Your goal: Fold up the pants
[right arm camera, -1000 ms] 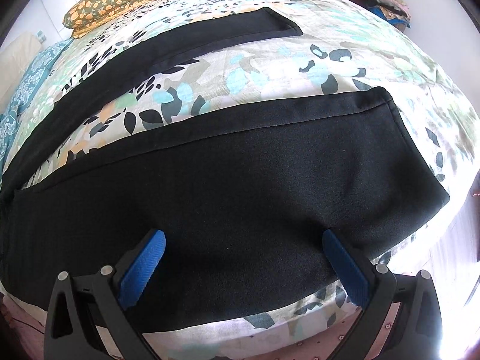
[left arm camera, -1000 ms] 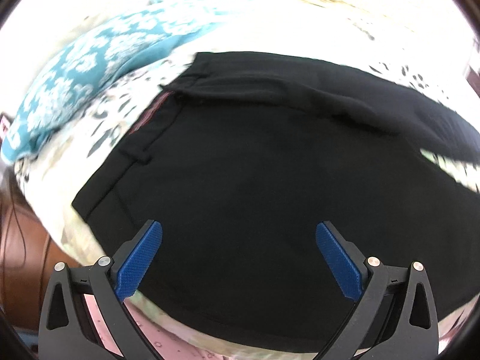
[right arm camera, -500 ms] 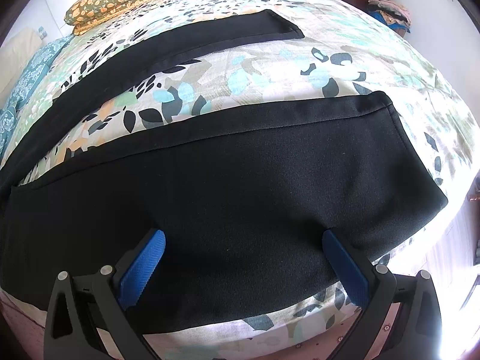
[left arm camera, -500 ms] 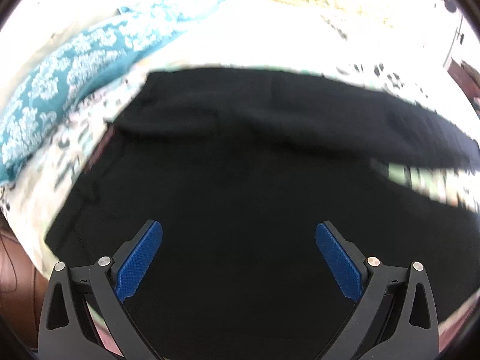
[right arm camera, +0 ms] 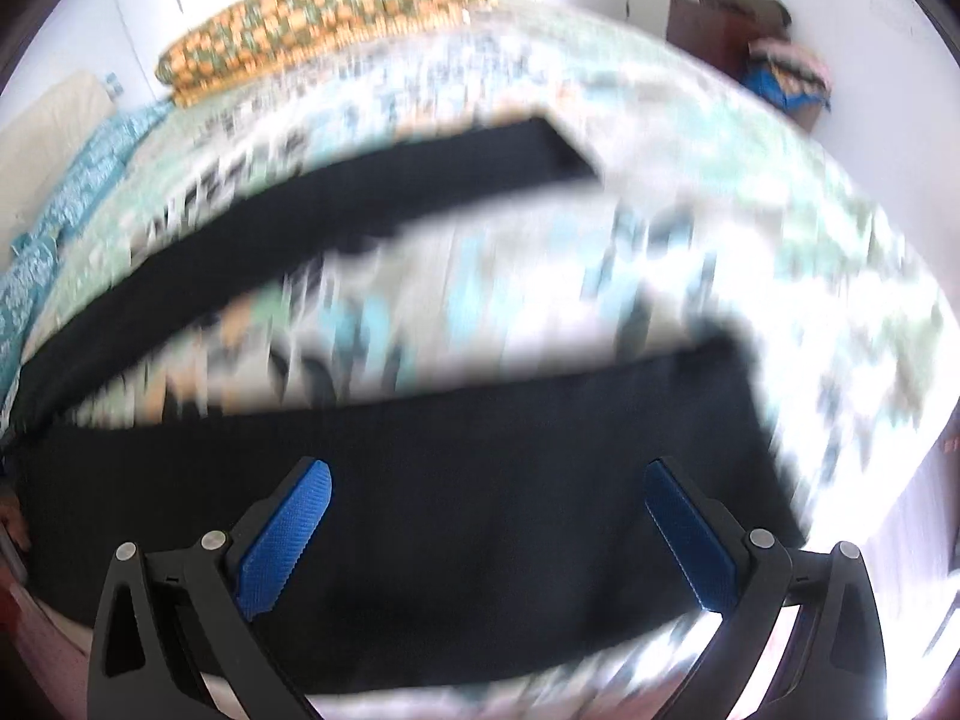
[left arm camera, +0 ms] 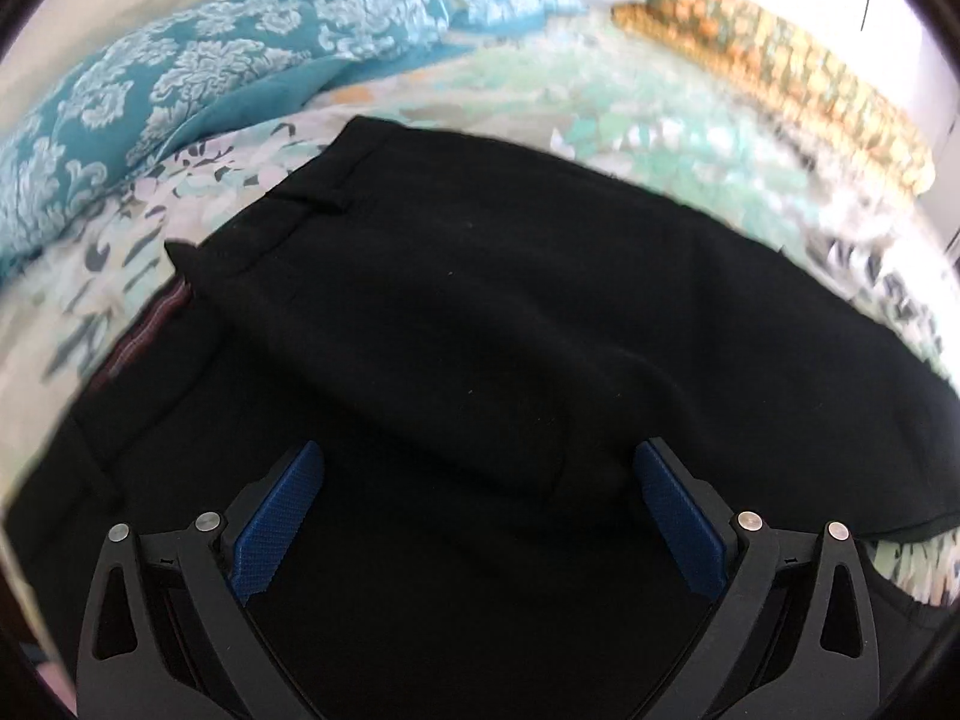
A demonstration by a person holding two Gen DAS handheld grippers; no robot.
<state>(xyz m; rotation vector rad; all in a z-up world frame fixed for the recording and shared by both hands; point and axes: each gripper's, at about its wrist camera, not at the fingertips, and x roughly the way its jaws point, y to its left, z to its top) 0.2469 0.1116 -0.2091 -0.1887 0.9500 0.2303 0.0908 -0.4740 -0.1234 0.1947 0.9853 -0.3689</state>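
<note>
The black pants [left arm camera: 480, 324] lie spread on the bed [right arm camera: 690, 192], waist end toward the teal patterned pillow [left arm camera: 180, 90] at the bed's head and the two legs [right arm camera: 420, 480] reaching toward its foot, with floral sheet showing between them. The left tool [left arm camera: 477, 516] hangs over the seat of the pants with its blue pads wide apart, gripping nothing. The right tool [right arm camera: 486, 534], also spread and empty, hangs over the nearer leg by the bed's near edge, though that view is blurred.
</note>
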